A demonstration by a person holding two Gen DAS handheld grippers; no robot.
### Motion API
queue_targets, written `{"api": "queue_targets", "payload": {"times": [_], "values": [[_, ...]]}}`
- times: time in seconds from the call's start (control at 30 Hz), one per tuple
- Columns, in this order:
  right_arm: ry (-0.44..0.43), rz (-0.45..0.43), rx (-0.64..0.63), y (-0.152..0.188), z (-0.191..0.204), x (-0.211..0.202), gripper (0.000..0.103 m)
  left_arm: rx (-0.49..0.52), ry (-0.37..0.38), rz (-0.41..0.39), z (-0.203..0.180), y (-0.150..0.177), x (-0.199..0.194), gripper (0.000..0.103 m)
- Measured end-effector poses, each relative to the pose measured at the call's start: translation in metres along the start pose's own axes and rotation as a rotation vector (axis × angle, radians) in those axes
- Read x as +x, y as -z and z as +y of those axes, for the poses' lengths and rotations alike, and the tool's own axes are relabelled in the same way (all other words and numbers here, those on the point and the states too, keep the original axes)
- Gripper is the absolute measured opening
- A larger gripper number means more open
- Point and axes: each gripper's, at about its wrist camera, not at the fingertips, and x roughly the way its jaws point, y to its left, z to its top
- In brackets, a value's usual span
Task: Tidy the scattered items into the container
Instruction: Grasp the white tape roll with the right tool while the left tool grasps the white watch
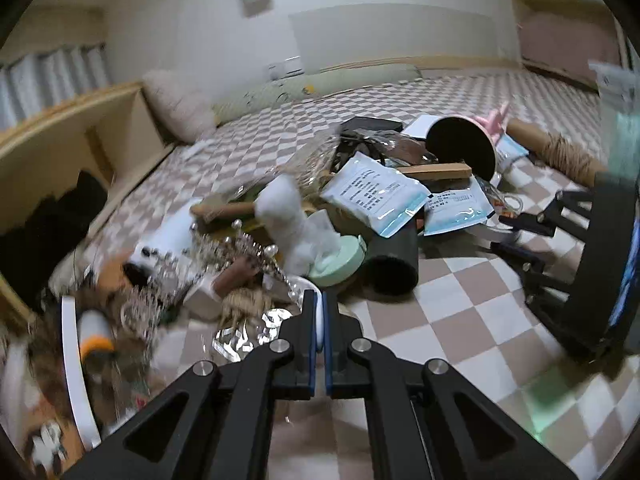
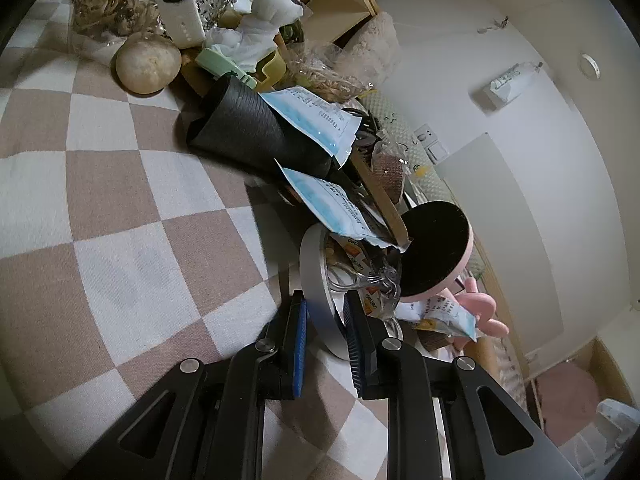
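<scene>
Left tongs (image 1: 319, 320): clamped on the white container rim (image 1: 319, 312).
Right tongs (image 2: 326, 320): clamped on a white rim (image 2: 316, 280) beside the pile.
Scattered items: heaped on the checkered cloth (image 2: 120, 216).
Mask packets (image 1: 374, 196): two.
Black cone (image 2: 248, 128): one.
Black-faced pink disc (image 2: 436, 252): one.

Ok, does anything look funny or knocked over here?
Yes. The black cone spool lies knocked on its side on the checked cloth, with mask packets slumped over it, in a messy heap next to the white container.
</scene>
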Motion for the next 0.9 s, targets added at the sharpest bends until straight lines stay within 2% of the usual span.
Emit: {"api": "queue_targets", "payload": {"times": [0.13, 0.33, 0.63, 0.8, 0.9], "values": [[0.017, -0.017, -0.025, 0.002, 0.004, -0.012, 0.02, -0.085, 0.021, 0.004, 0.004, 0.007, -0.02, 0.003], [0.041, -0.03, -0.075, 0.007, 0.014, -0.035, 0.019, -0.154, 0.035, -0.003, 0.008, 0.014, -0.05, 0.003], [-0.077, 0.001, -0.139, 0.029, 0.004, -0.086, 0.017, -0.213, 0.079, -0.042, 0.004, 0.007, -0.096, 0.003], [-0.151, 0.065, -0.118, 0.055, -0.016, -0.115, 0.014, -0.225, 0.098, -0.066, -0.006, -0.004, -0.118, 0.003], [-0.186, 0.105, -0.065, 0.07, -0.03, -0.131, 0.014, -0.205, 0.108, -0.071, -0.02, -0.013, -0.132, 0.003]]}}
